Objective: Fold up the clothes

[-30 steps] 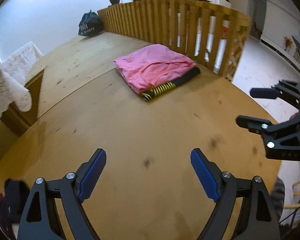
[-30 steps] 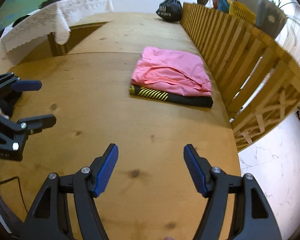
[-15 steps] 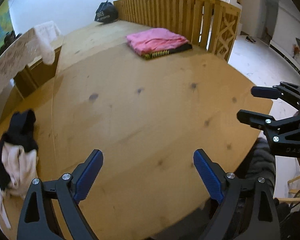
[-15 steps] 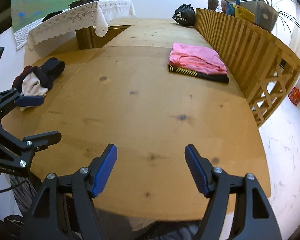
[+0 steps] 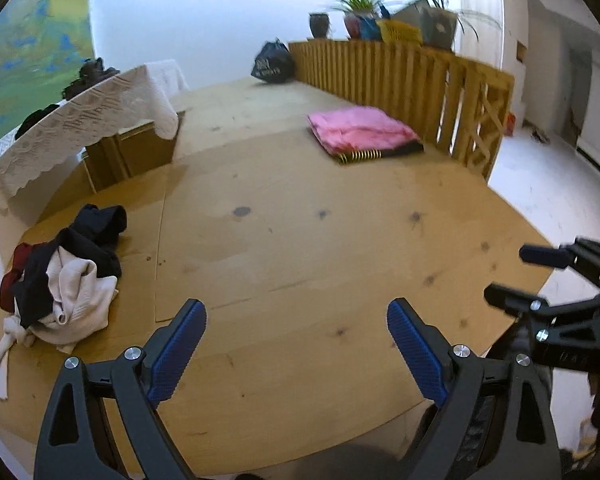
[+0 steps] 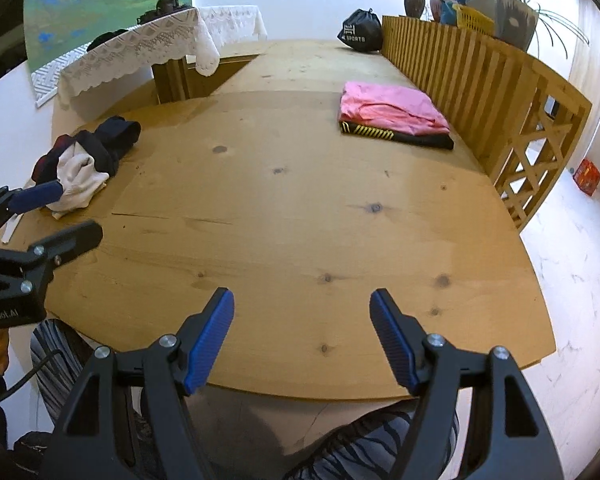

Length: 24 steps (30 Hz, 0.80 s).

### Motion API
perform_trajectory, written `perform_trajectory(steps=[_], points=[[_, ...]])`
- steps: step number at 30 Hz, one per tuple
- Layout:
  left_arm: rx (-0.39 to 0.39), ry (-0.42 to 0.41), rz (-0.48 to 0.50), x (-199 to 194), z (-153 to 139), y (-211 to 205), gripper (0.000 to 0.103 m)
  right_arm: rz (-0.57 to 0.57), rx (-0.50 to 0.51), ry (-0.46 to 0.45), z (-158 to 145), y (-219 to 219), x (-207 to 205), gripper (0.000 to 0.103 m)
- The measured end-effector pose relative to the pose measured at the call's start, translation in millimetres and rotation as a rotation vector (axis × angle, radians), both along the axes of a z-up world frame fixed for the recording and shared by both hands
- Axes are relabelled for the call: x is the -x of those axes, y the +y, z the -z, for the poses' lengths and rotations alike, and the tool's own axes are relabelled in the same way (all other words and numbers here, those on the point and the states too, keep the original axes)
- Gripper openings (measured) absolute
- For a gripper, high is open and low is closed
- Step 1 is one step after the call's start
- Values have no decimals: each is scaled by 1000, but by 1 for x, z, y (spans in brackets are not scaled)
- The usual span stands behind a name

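The heap of unfolded clothes lies on the left part of the wooden table, forward and left of the left gripper, the nearer one; its jaws stand wide apart, empty, pitched down over bare wood. The right gripper, equally spread and empty, sits farther off, with the folded pink stack far right
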<state>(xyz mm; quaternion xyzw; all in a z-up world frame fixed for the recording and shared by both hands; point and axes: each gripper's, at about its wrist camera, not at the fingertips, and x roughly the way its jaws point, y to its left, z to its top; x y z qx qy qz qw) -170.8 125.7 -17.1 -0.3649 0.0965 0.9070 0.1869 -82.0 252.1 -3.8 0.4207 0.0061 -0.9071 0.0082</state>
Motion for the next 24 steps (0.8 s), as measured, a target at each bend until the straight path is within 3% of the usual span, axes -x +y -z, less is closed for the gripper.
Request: perform_trajectory(steps=[14,24], points=[[5,1,-14,-29,-16,-6,92,-28,-9,57,-31,-14,-19,70],[14,11,-67,-50,-19,-15,92,-33,14,69,-32,-16,-34,70]])
